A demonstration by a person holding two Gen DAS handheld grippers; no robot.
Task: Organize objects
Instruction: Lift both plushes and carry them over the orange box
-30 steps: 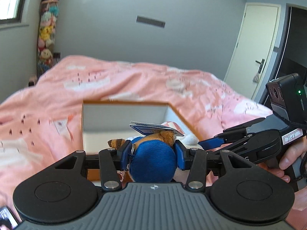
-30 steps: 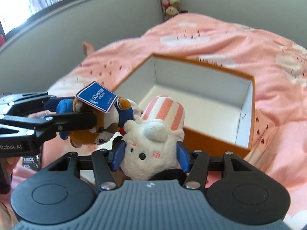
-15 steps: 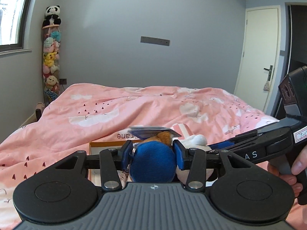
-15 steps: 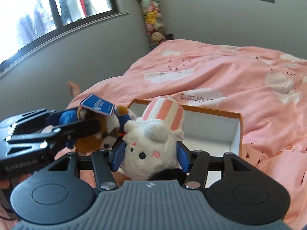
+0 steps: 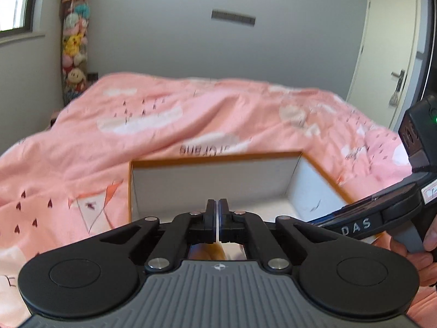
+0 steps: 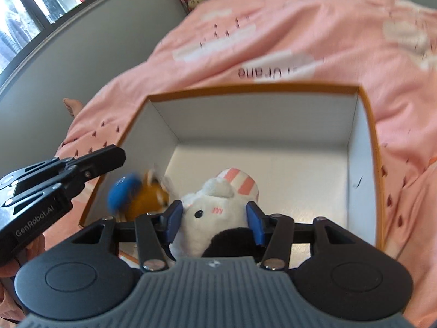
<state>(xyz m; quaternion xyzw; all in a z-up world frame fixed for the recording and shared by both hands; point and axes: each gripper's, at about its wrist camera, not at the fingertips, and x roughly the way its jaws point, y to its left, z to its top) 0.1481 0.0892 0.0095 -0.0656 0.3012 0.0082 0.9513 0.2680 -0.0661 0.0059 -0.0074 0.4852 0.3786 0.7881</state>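
Box [image 6: 366,142]: orange outside, white inside, open-topped, on a bed with a pink quilt [image 6: 300,27].
Left gripper [image 5: 217,220]: fingers pressed together, nothing between them, over the box's near edge.
Brown plush toy with a blue cap [image 6: 133,194]: blurred, free of the gripper, inside the box at its left wall.
Right gripper [image 6: 214,217]: blue-padded fingers [image 6: 174,216] having just narrowed, pinching a white plush toy with pink stripes [image 6: 218,207], held over the box's near part.
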